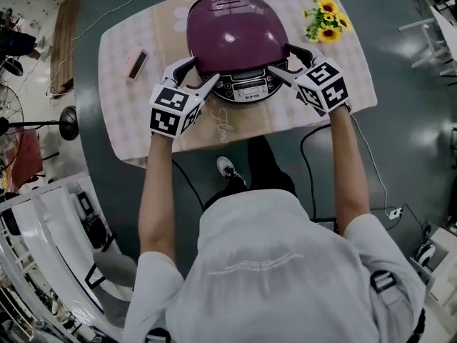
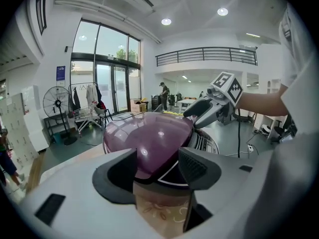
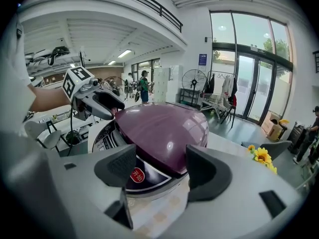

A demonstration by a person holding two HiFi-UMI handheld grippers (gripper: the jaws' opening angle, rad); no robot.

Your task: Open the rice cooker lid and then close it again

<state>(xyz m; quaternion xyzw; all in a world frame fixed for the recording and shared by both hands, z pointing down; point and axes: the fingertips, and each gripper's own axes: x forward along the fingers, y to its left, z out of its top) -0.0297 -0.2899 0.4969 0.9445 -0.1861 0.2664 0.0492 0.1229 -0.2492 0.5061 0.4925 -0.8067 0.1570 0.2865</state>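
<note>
- Cooker [image 1: 246,91] at the table's [image 1: 121,84] 12 o'clock; lid [image 1: 232,31] shut.
- Left gripper [image 1: 202,73] at its 7, right gripper [image 1: 280,59] at 4; both wide, gripping nothing.
- Lid judged rigid, glossy, slippery; take the front edge, 6 o'clock.

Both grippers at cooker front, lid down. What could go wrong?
1. The lid is glossy and domed; the open left gripper and right gripper may slip off its front edge.
2. Their tips sit beside the control panel and might press a button.
3. The sunflowers stand close; a wide swing could topple them.
</note>
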